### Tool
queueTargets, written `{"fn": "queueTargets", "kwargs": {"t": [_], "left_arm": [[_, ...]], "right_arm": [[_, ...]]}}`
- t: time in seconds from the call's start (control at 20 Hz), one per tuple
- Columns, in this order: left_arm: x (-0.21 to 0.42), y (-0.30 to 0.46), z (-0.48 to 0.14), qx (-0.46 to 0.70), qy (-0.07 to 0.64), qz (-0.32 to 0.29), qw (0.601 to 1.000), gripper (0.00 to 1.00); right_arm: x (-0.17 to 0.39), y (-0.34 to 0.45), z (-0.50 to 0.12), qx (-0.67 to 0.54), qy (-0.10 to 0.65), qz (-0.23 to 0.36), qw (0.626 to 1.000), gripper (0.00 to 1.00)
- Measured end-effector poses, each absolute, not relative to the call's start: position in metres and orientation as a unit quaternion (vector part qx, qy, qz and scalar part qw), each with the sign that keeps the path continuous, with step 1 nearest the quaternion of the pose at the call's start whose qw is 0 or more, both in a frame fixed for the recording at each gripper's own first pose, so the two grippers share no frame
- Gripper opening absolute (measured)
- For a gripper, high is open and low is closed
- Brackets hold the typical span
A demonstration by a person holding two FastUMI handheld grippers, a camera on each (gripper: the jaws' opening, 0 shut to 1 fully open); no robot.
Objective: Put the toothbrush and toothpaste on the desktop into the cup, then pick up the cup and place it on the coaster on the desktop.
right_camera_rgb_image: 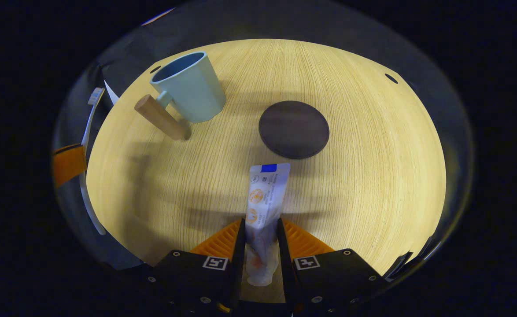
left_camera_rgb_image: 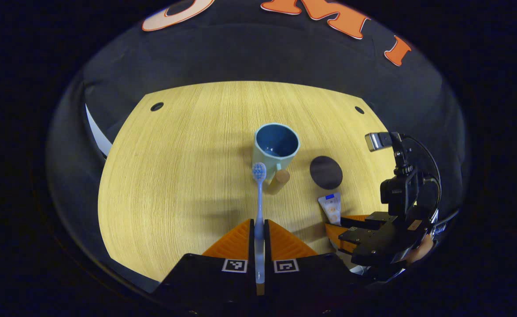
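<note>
Pale-blue cup sits empty; my left gripper fingers clamp the toothbrush, right gripper fingers the toothpaste; coaster bare.

We see our left gripper with a black body and square tags. Our right gripper shows silver screws. A looping black cable runs along it.

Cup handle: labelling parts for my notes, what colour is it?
The handle is light wood brown, on a pale blue-green cup; right gripper view shows it best.
</note>
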State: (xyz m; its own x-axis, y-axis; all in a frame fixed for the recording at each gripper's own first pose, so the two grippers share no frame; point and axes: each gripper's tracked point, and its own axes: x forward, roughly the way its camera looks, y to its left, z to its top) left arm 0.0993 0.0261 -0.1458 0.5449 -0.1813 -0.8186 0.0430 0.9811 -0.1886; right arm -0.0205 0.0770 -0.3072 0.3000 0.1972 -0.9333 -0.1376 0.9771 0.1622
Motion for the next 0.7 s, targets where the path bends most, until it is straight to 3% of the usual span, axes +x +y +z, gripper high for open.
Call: {"fn": "queueTargets", "kwargs": {"t": [0.2,0.55,0.7], "left_arm": [[0.117,0.025,-0.146,-0.075,0.452,-0.075,0.886,0.07],[0.152,0.026,-0.128,-0.081,0.393,-0.086,0.912,0.07],[0.172,0.021,-0.124,-0.082,0.349,-0.106,0.927,0.07]], "right_arm": [[-0.018,0.073,-0.305,0.041,0.575,0.104,0.811,0.35],[-0.016,0.067,-0.306,0.067,0.570,0.097,0.813,0.15],[-0.025,0.075,-0.305,0.109,0.574,0.109,0.804,0.13]]}}
